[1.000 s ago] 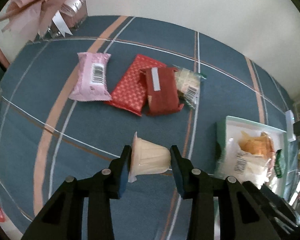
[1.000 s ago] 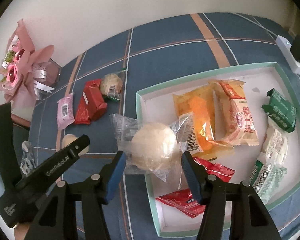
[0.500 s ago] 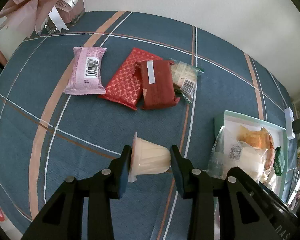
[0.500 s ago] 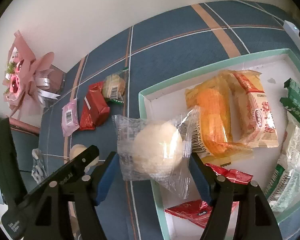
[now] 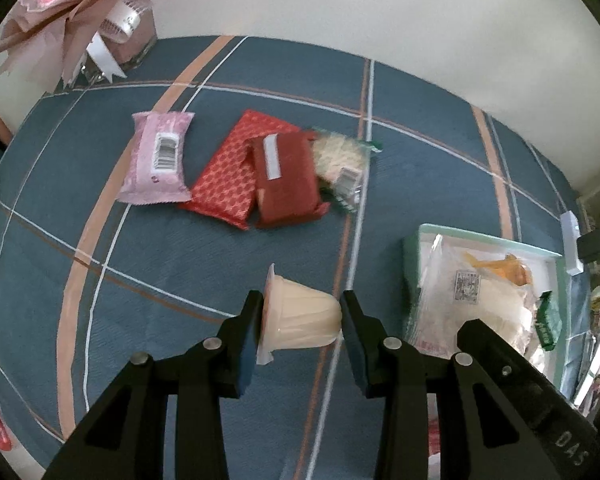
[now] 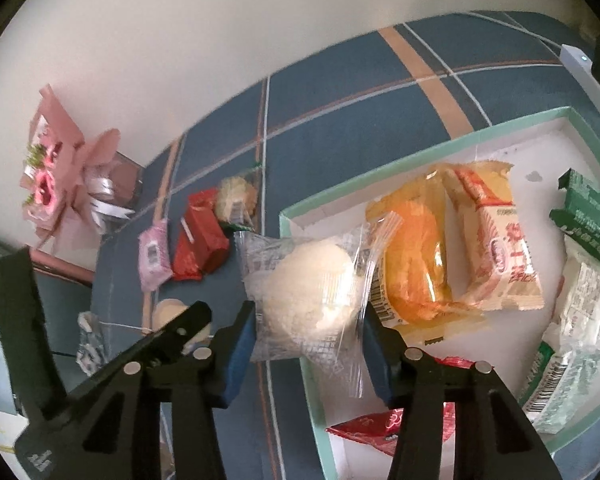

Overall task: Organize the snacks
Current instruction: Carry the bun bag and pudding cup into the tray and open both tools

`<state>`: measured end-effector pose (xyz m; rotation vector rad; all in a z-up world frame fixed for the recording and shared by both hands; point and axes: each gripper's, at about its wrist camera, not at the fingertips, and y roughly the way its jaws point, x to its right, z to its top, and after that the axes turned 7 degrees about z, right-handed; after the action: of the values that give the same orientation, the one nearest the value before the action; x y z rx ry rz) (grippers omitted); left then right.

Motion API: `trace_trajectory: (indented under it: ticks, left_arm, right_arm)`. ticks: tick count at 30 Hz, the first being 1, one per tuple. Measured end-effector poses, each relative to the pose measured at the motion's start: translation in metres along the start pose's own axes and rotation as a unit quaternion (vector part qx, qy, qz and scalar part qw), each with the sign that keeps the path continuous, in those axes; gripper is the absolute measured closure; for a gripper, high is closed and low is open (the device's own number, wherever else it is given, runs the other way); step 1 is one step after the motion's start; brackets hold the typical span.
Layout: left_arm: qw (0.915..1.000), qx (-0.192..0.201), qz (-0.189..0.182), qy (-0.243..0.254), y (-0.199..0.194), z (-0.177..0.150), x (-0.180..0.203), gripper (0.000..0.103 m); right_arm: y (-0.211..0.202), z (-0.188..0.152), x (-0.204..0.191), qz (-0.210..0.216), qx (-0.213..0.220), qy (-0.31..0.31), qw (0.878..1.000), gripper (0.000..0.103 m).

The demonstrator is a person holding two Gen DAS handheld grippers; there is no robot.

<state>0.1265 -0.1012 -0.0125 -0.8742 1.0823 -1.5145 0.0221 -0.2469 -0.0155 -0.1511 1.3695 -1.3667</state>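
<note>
Left wrist view: the left gripper (image 5: 300,320) still pinches the cream jelly cup (image 5: 298,318) sideways between its pads, above the blue plaid tablecloth (image 5: 180,260). Compared with a second ago, the pink packet (image 5: 156,164), red patterned pack (image 5: 230,176) and dark red pack (image 5: 286,178) ahead of the claw sit farther off.

Right wrist view: the right gripper (image 6: 308,322) clamps the clear-wrapped round pastry (image 6: 306,280), now raised over the mint-rimmed tray (image 6: 420,160) edge. Ahead and right, the tray holds an orange bun packet (image 6: 416,248), a cream-and-red packet (image 6: 500,248) and a green packet (image 6: 588,216).
</note>
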Motion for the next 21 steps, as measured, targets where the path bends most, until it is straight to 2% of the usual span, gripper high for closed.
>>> trace_trajectory:
  ticks: [7,13,19,21]
  left_arm:
    - [0.9991,0.025,-0.015,0.030,-0.021,0.000,0.029,0.063]
    - [0.9965,0.029,-0.032,0.072,-0.024,-0.006,0.064,0.063]
    - [0.9923,0.029,-0.041,0.113,-0.018,-0.018,0.101,0.063]
    - [0.9917,0.028,-0.038,0.119,-0.013,-0.019,0.107,0.063]
  right_arm:
    - [-0.046,0.013,0.007,0.006,0.045,0.009,0.999,0.050]
    - [-0.079,0.022,0.042,-0.044,0.077,0.048,0.995,0.050]
    - [-0.097,0.027,0.097,-0.105,0.099,0.107,0.984,0.050]
    - [-0.100,0.028,0.112,-0.112,0.101,0.124,0.981,0.050]
